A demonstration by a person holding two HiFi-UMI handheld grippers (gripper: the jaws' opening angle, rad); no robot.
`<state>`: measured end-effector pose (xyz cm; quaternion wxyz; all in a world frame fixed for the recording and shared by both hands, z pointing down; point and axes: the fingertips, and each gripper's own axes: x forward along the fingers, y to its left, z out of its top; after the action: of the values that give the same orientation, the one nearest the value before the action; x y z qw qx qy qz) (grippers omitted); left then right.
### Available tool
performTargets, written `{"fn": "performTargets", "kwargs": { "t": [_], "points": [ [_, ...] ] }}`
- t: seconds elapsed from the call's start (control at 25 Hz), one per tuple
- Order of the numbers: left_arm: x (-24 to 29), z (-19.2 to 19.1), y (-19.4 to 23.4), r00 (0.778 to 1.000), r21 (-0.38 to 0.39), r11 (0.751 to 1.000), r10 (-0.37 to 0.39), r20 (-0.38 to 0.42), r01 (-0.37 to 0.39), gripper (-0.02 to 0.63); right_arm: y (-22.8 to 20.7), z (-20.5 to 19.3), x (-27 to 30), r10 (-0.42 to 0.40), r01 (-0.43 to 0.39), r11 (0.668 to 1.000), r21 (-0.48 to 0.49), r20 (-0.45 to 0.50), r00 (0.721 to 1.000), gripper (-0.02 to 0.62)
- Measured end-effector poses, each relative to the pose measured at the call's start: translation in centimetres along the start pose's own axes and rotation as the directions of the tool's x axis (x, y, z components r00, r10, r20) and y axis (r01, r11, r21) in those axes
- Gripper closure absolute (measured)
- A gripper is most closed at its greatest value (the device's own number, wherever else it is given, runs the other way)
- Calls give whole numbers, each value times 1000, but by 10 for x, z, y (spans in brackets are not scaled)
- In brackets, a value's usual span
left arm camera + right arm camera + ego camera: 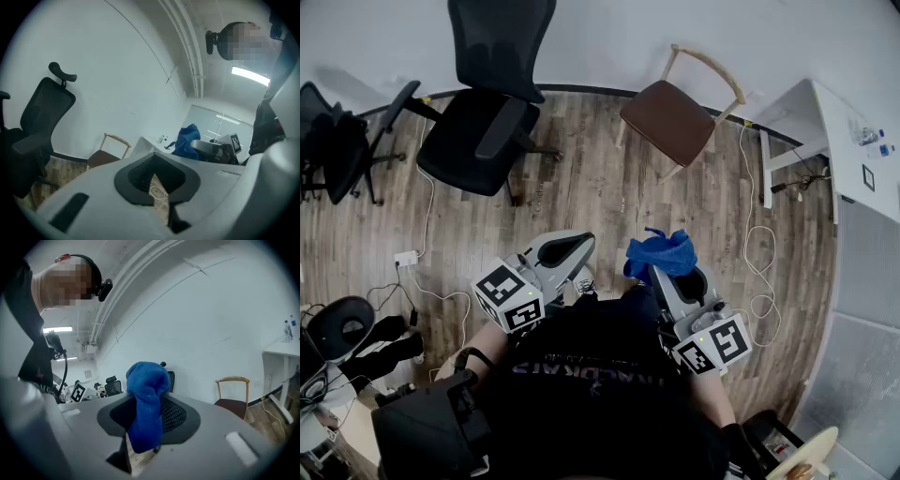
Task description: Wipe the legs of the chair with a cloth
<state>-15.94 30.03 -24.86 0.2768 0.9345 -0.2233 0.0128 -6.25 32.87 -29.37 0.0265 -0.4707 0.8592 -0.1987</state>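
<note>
- Your right gripper has its fingers clenched on the blue cloth — carried ready for wiping, well short of the wooden chair.
- Left gripper — fingers pressed together, nothing between; likely free to steady the chair.

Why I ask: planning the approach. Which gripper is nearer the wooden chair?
Right. The right gripper, shut on the blue cloth, sits almost straight below the wooden chair in the head view; the left gripper lies farther off, down and to its left.

bunched blue cloth, upright wooden chair
</note>
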Motion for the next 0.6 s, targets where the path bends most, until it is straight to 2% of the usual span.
{"fn": "performTargets", "kwargs": {
  "t": [0.6],
  "points": [
    [2, 0, 2, 1000, -2, 1000, 7, -1, -7, 600, -3, 6, 2, 27, -27, 999, 29, 27, 999, 456]
  ]
}}
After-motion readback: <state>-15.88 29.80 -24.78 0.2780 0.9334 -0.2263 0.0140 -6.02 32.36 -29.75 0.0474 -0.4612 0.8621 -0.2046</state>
